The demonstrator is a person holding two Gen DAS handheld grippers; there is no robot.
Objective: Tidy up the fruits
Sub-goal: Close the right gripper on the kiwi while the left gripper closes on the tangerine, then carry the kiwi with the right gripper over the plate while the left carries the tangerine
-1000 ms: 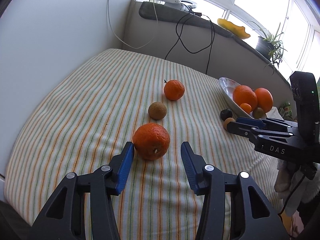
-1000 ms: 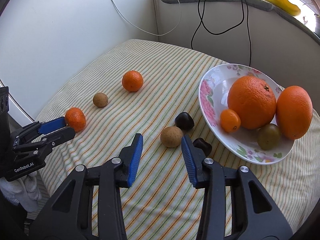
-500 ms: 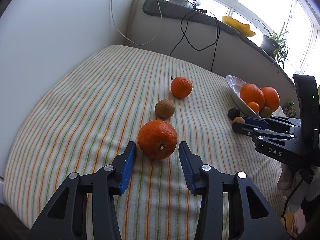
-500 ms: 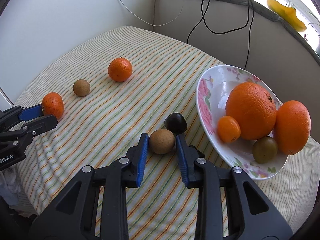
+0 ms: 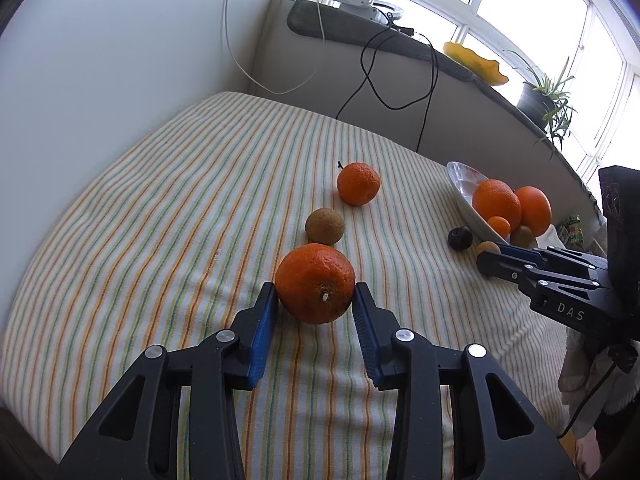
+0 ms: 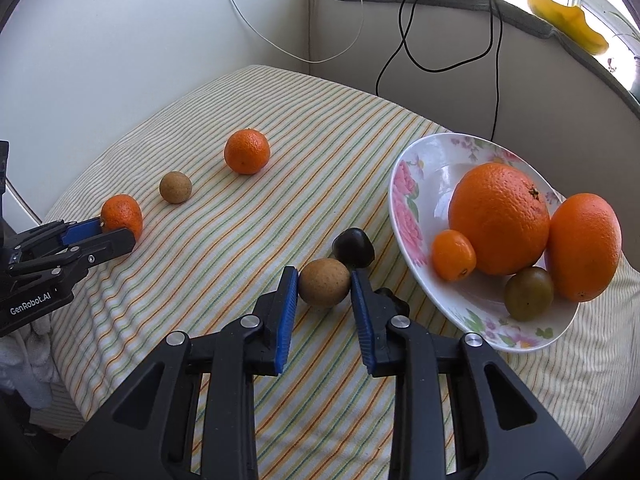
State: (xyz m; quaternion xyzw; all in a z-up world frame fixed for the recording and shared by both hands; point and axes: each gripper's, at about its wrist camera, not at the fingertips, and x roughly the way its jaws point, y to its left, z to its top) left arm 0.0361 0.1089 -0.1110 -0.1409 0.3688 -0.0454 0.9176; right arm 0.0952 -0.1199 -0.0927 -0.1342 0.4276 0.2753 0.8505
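Note:
My left gripper [image 5: 315, 295] is closing on a rough-skinned mandarin [image 5: 315, 280] that lies on the striped cloth, and both blue pads touch its sides. Just beyond it lie a brown round fruit [image 5: 325, 226] and a second mandarin [image 5: 358, 183]. My right gripper [image 6: 324, 280] is shut on a tan round fruit [image 6: 323, 284], still resting on the cloth. A dark fruit [image 6: 354, 242] sits right behind it, and another dark one [image 6: 394, 300] is half hidden by the right finger. To the right, the floral bowl [image 6: 408, 200] holds two big oranges, a small orange fruit and a greenish one.
The cloth-covered table [image 5: 160, 208] stands in a corner with white walls at the left and back. Black and white cables [image 5: 372, 80] hang from a ledge behind it. The bowl sits near the table's right edge. A gloved hand [image 5: 592, 376] holds the right gripper.
Both grippers have moved forward and narrowed. The left jaws now touch the near mandarin. The right jaws closed on the tan fruit half a second ago and have stayed there.

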